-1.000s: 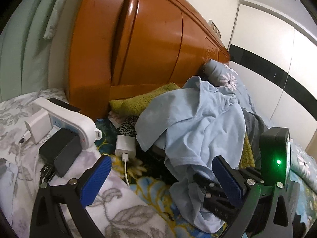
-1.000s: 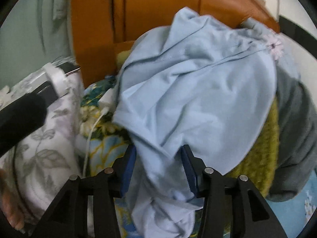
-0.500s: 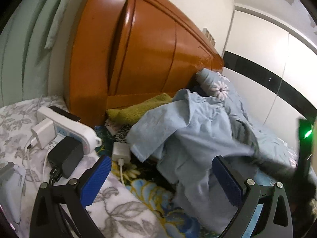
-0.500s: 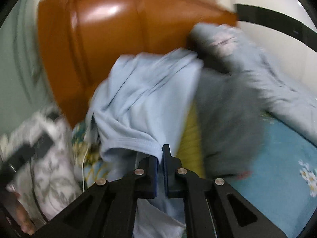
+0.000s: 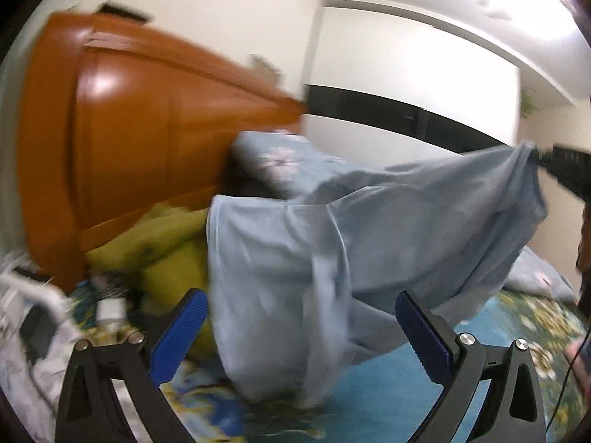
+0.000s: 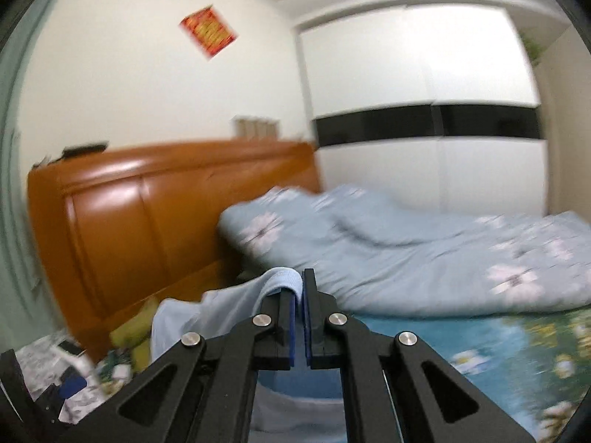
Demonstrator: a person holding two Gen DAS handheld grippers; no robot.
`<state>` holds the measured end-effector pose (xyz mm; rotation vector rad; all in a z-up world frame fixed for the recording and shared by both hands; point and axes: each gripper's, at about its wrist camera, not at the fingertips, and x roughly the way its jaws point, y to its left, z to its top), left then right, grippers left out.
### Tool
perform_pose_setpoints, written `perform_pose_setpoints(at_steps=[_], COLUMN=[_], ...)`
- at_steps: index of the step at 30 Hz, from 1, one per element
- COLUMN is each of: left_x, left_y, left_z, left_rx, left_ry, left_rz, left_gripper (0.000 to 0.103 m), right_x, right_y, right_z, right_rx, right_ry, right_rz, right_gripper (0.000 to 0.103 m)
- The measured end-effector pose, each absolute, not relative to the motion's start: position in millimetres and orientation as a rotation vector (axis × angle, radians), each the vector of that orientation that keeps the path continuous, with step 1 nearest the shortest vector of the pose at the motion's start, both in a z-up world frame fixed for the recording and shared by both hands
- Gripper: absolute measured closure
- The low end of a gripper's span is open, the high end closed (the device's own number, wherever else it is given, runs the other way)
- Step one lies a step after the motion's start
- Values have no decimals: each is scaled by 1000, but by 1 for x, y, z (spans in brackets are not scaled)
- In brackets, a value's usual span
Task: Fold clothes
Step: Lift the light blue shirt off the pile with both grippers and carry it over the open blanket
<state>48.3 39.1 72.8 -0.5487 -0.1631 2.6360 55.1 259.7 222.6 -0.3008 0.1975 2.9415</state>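
Note:
A light blue shirt (image 5: pixel 332 258) hangs stretched in the air above the bed, pulled up toward the right. My right gripper (image 6: pixel 302 295) is shut on the shirt's hem (image 6: pixel 280 277) and holds it high; it shows at the right edge of the left wrist view (image 5: pixel 565 170). My left gripper (image 5: pixel 299 328) is open and empty, its blue pads just in front of the hanging lower part of the shirt. A yellow-green garment (image 5: pixel 166 251) lies on the bed behind the shirt.
An orange wooden headboard (image 5: pixel 147 140) stands at the left. A light blue floral duvet (image 6: pixel 424 251) is heaped on the bed's far side. A power strip and chargers (image 5: pixel 107 310) lie on grey floral bedding at the left. A white wardrobe (image 6: pixel 424 92) fills the far wall.
My right gripper closed on the blue shirt's edge and lifted it up and to the right, off the pile. My left gripper tilted upward and stayed open.

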Motion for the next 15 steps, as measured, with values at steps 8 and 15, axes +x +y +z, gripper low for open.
perform_pose_setpoints(at_steps=[8,15], left_x=[71,88], left_y=[162,232], left_z=[84,59], left_rx=[-522,-599], left_ry=[-78,39], left_rz=[2341,2170], left_gripper=[0,0], right_x=[153,132], right_y=[315,327], right_z=[292,248], right_rx=[-176,-471], right_ry=[-33,-120], right_rz=[2755,2754], right_gripper=[100,100])
